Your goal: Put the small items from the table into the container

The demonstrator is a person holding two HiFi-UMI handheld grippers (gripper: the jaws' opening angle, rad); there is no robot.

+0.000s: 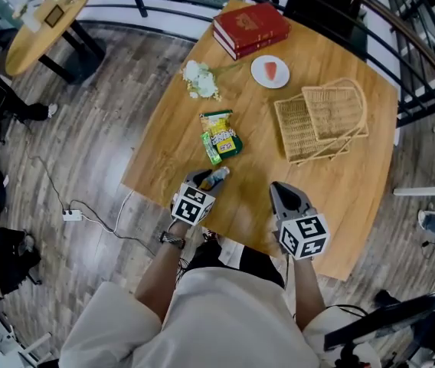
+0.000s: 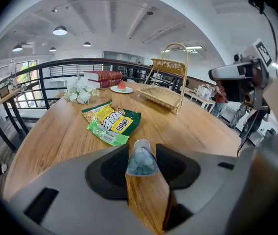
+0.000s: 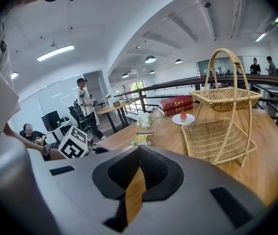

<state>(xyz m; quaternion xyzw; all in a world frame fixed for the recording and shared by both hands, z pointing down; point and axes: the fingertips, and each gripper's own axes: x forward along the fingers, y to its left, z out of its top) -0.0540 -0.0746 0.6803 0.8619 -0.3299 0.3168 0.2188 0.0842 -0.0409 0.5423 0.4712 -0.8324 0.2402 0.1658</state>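
Fingers of the left gripper (image 2: 142,149) stand partly apart and are closed on a small clear tub (image 2: 141,159) of pale blue pieces, which fills the gap between the two pads right at their tips. In the head view this tub (image 1: 216,177) sticks out beyond the gripper over the near part of the wooden table (image 1: 355,182); whether it rests on the wood or hangs just above it cannot be told. The right gripper (image 3: 138,153) has its jaws fully together with nothing between them, and it sits over the table's near edge, well to the right of the left one.

Just past the tub lie two snack packets (image 1: 221,135), overlapping, one yellow and green, the other a narrower light green. To their right, near the middle of the table, is the two-tier wicker basket (image 1: 321,119) with its arched handle; both tiers show only bare weave. Farther on, a bunch of white flowers (image 1: 201,80) lies at the left edge, and a white plate (image 1: 260,77) with a watermelon slice sits beside it toward the right. Two stacked red books (image 1: 250,27) lie at the far corner.
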